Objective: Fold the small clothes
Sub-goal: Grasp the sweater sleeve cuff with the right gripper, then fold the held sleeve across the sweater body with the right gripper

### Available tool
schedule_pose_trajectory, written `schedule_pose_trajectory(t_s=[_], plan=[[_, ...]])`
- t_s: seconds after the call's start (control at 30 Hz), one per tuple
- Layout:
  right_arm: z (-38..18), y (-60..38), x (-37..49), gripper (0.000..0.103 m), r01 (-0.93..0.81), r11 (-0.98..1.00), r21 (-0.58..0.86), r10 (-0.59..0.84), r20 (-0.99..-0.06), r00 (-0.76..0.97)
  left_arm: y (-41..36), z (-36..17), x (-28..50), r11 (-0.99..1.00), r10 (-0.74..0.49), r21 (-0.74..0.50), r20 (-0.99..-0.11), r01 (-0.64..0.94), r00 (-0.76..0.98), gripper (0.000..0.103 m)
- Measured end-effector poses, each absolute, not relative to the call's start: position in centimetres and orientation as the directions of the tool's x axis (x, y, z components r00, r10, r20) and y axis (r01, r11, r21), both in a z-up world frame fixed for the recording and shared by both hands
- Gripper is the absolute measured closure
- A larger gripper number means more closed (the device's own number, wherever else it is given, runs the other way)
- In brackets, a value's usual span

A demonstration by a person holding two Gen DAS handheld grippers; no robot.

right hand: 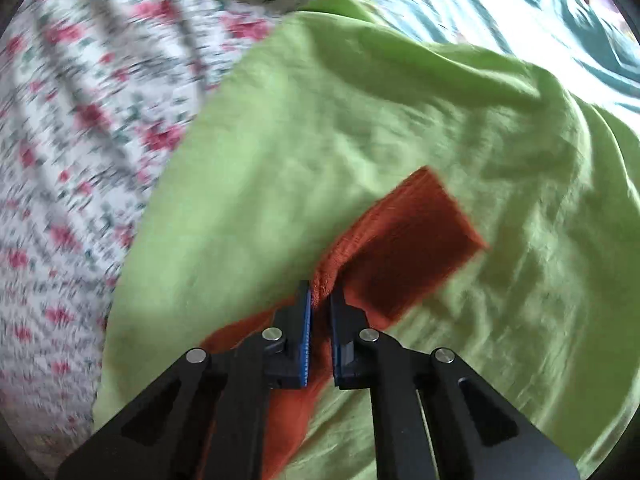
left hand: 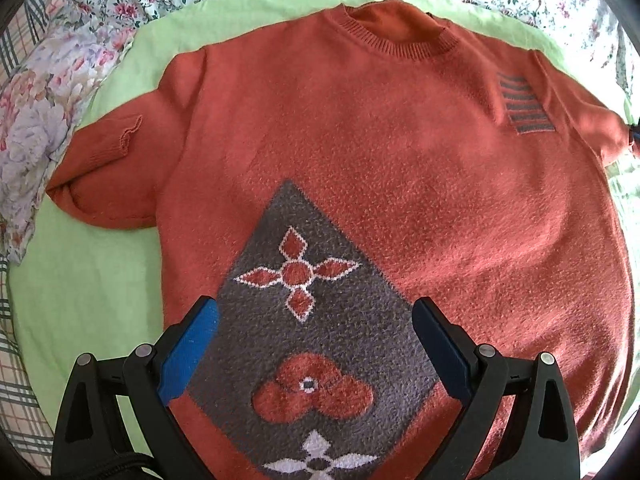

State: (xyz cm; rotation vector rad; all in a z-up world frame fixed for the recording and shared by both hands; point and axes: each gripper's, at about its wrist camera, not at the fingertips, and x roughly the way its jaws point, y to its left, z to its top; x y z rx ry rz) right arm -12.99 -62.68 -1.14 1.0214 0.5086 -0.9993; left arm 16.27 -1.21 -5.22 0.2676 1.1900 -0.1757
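An orange knit sweater (left hand: 360, 152) lies flat, front up, on a light green sheet (left hand: 92, 288). It has a grey diamond panel with flower motifs (left hand: 312, 320) and a small grey striped patch (left hand: 524, 104). Its left sleeve (left hand: 104, 168) is folded back on itself. My left gripper (left hand: 316, 312) hovers open over the grey panel, with nothing between its blue pads. In the right wrist view my right gripper (right hand: 320, 292) is shut on the sweater's other sleeve (right hand: 400, 240), near its ribbed cuff, which sticks out beyond the pads over the green sheet (right hand: 320, 140).
Floral bedding (left hand: 100, 12) surrounds the green sheet at the back and left, with a plaid cloth (left hand: 16, 360) along the left edge. In the right wrist view floral fabric (right hand: 80, 160) lies to the left and pale blue-green fabric (right hand: 500, 4) at the top right.
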Motion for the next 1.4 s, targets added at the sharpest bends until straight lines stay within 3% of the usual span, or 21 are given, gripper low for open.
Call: schedule_pose_trajectory(t_s=[0.2, 0.37, 0.53, 0.77, 1.03, 1.13, 1.17, 1.23, 1.4], plan=[[2.1, -55.9, -7.6, 0.094, 0.775, 0.459, 0.435, -0.381, -0.692, 0.613, -1.3, -5.1, 16.2, 0.964, -0.037, 0.063, -0.931, 0.259, 0.363, 0.005], [2.7, -46.8, -0.4, 0.095, 0.579, 0.655, 0.486, -0.183, -0.642, 0.745, -0.7, -4.7, 15.9, 0.970, -0.075, 0.017, -0.927, 0.243, 0.368, 0.005], [1.3, -37.1, 8.4, 0.095, 0.364, 0.719, 0.592, 0.062, -0.577, 0.815, 1.3, -4.0, 16.1, 0.978, -0.106, -0.028, -0.918, 0.205, 0.381, 0.005], [-3.2, -24.2, 20.1, 0.095, 0.168, 0.720, 0.673, 0.356, -0.566, 0.744, 5.5, -3.3, 16.9, 0.985, -0.155, -0.113, -0.907, 0.127, 0.393, 0.005], [-9.3, -16.0, 25.6, 0.095, 0.127, 0.721, 0.681, 0.495, -0.635, 0.593, 7.9, -3.5, 19.9, 0.961, -0.274, -0.259, -0.880, 0.091, 0.387, 0.005], [-10.4, -15.8, 25.5, 0.086, 0.161, 0.710, 0.686, 0.517, -0.662, 0.542, 7.4, -3.7, 21.6, 0.946, -0.322, -0.307, -0.869, 0.102, 0.376, 0.005], [-10.6, -15.9, 25.1, 0.074, 0.171, 0.699, 0.694, 0.528, -0.663, 0.531, 7.1, -3.8, 22.3, 0.941, -0.336, -0.320, -0.865, 0.107, 0.371, 0.005], [-9.9, -16.4, 23.8, 0.060, 0.176, 0.697, 0.695, 0.519, -0.659, 0.545, 6.2, -4.1, 24.0, 0.930, -0.366, -0.346, -0.858, 0.122, 0.359, 0.005], [-7.3, -19.7, 17.8, 0.058, 0.237, 0.707, 0.666, 0.415, -0.662, 0.624, 3.5, -5.6, 29.0, 0.925, -0.380, -0.349, -0.867, 0.150, 0.323, 0.005]])
